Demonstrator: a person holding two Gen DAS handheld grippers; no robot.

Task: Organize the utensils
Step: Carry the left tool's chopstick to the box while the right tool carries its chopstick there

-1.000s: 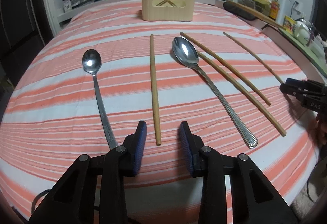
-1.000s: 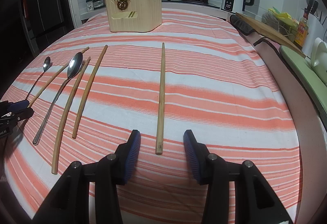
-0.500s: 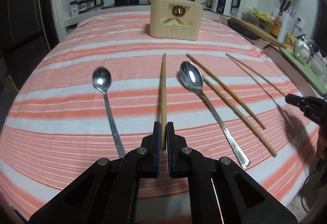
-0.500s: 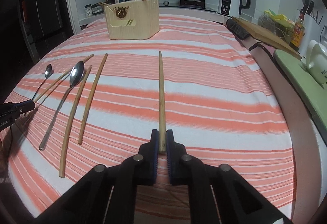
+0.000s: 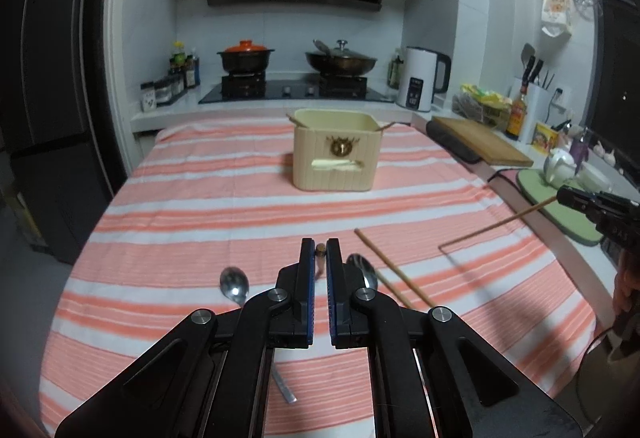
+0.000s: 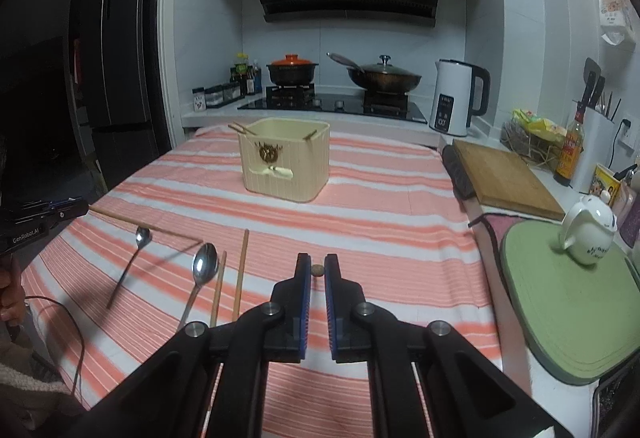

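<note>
My left gripper (image 5: 320,244) is shut on a wooden chopstick (image 5: 320,249), seen end-on between the blue pads and held above the striped cloth (image 5: 200,222). My right gripper (image 6: 317,260) is likewise shut on a second chopstick (image 6: 317,270). Each view shows the other gripper from the side with its stick lifted in the air: the right one's chopstick (image 5: 500,224) and the left one's chopstick (image 6: 148,227). A small spoon (image 6: 142,238), a large spoon (image 6: 205,264) and two chopsticks (image 6: 240,274) lie on the cloth. A cream utensil box (image 5: 336,154) stands farther back, with stick ends poking out.
Behind the table is a stove with an orange-lidded pot (image 5: 245,56) and a wok (image 5: 341,60), and a white kettle (image 6: 456,98). On the right counter are a cutting board (image 6: 504,174) and a green mat (image 6: 572,310) with a white teapot (image 6: 586,234). A hand (image 6: 8,294) shows at the left edge.
Both grippers closed on a chopstick each, then rose and lifted the sticks off the cloth. Both views now look higher, toward the box and stove.
</note>
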